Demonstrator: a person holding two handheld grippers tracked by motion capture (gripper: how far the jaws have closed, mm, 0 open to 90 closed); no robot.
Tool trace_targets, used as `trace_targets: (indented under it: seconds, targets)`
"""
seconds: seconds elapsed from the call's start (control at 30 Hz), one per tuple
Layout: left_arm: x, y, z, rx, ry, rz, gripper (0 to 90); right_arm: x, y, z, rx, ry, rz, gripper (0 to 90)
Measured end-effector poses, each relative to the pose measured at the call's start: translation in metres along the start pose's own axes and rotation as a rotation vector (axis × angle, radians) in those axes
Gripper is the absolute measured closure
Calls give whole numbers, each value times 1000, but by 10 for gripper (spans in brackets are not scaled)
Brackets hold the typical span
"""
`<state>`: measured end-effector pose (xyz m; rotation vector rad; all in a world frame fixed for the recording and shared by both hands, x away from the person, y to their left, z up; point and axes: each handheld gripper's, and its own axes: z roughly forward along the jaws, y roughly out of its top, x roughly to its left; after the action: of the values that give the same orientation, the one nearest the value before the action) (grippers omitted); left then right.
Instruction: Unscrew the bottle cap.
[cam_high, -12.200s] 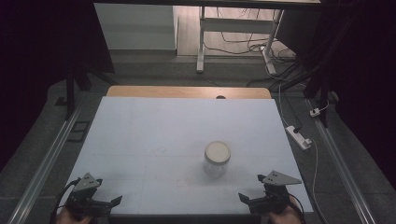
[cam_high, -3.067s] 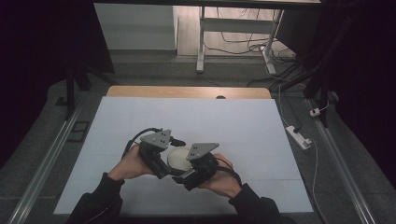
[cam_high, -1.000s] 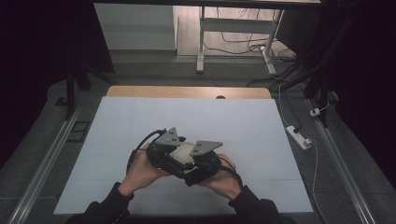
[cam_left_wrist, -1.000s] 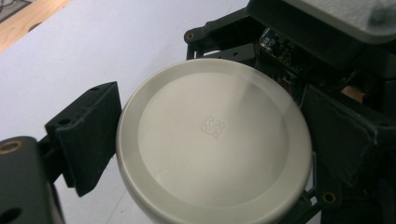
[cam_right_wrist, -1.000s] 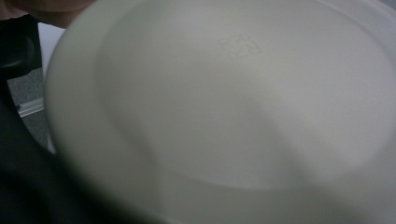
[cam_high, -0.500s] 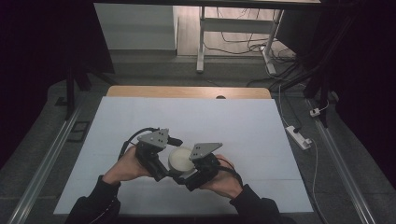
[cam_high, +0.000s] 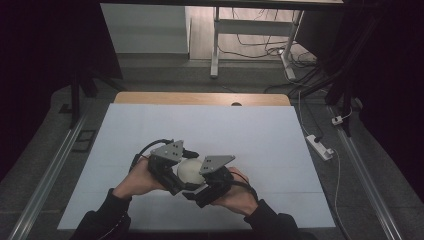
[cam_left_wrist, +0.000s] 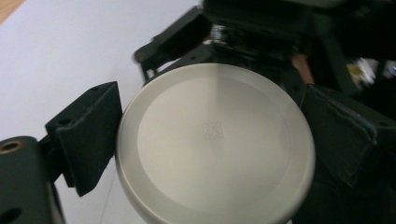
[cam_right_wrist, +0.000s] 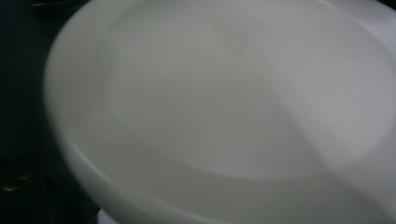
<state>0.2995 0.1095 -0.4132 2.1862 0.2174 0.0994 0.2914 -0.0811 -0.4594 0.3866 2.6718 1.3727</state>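
Jar position: the jar (cam_high: 190, 171) is sitting on the bench (cam_high: 250, 130), near its front edge and a little left of the middle, between the two grippers, which are closing in on it from either side.
Left gripper: the left gripper (cam_left_wrist: 212, 140) is reaching in from the jar's left; its two black fingers (cam_left_wrist: 91, 135) are standing apart on either side of the round lid (cam_left_wrist: 215, 142), one pressing the rim at the left and the padded one lying against the rim at the right, so they are gripping the lid.
Right gripper: the right gripper (cam_high: 212, 181) is sitting just beside the jar on its right, held by the person's right hand (cam_high: 239, 196); whether its fingers are parted or clamped I cannot tell, since its own view is blurred by the lid (cam_right_wrist: 224, 107) close up.
Left hand: the left hand (cam_high: 135, 182) is holding the left gripper low over the bench.
Jar look: the lid is round, flat and pale cream with a matt sheen, a raised rim ring and a small square mark stamped in the centre; the body below is hidden by the grippers.
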Motion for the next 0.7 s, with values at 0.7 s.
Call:
trace_targets:
  seconds: [0.7]
  targets:
    - [-3, 7, 14, -5, 190, -157, 91, -12, -6, 4, 19, -150, 84, 67]
